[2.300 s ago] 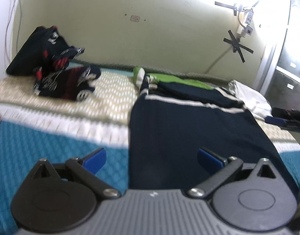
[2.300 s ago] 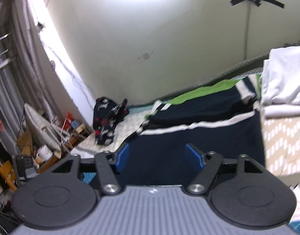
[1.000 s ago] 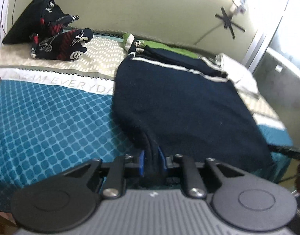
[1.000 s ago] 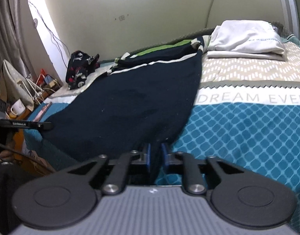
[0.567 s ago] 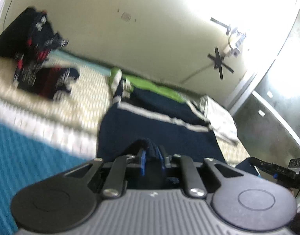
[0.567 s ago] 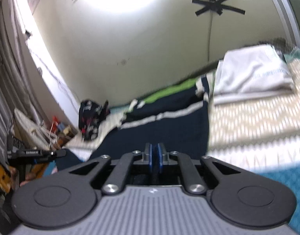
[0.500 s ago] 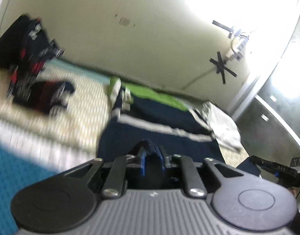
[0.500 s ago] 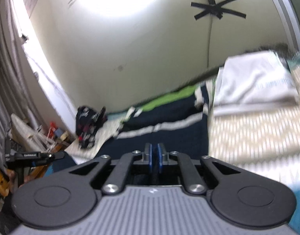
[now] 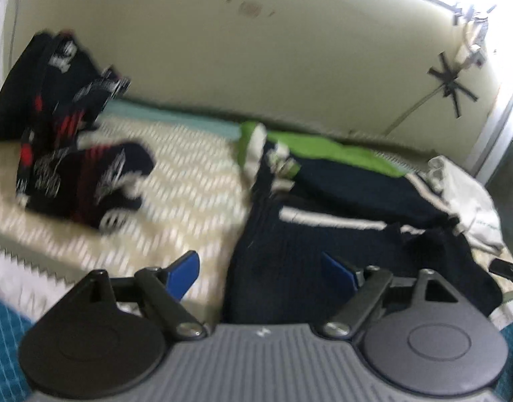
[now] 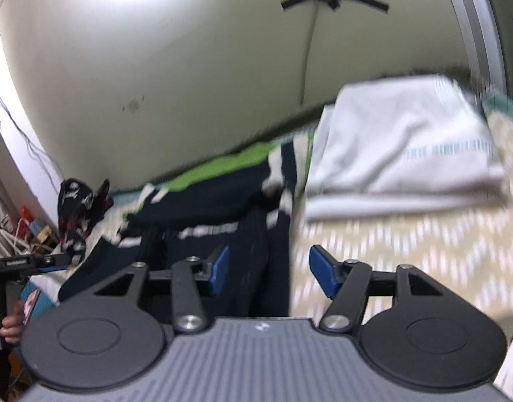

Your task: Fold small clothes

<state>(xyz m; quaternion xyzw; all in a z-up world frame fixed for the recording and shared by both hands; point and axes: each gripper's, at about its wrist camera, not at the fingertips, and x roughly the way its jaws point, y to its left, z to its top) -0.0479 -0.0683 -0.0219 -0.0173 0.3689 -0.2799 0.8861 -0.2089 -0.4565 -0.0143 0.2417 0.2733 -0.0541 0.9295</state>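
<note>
My left gripper (image 9: 260,273) and right gripper (image 10: 268,273) had both just been opening and stood spread with nothing pinched, the navy garment (image 9: 323,244) with its white stripe and green band lying folded over on the bed (image 9: 189,181) directly ahead of and beneath both pairs of fingers. It looked soft, limp and light, a cloth that I judged would sag and bunch wherever it was not supported. For the next fold I reckoned the hold belonged at the two nearest corners of the doubled edge, one per gripper, pinching through both layers so neither slid.
</note>
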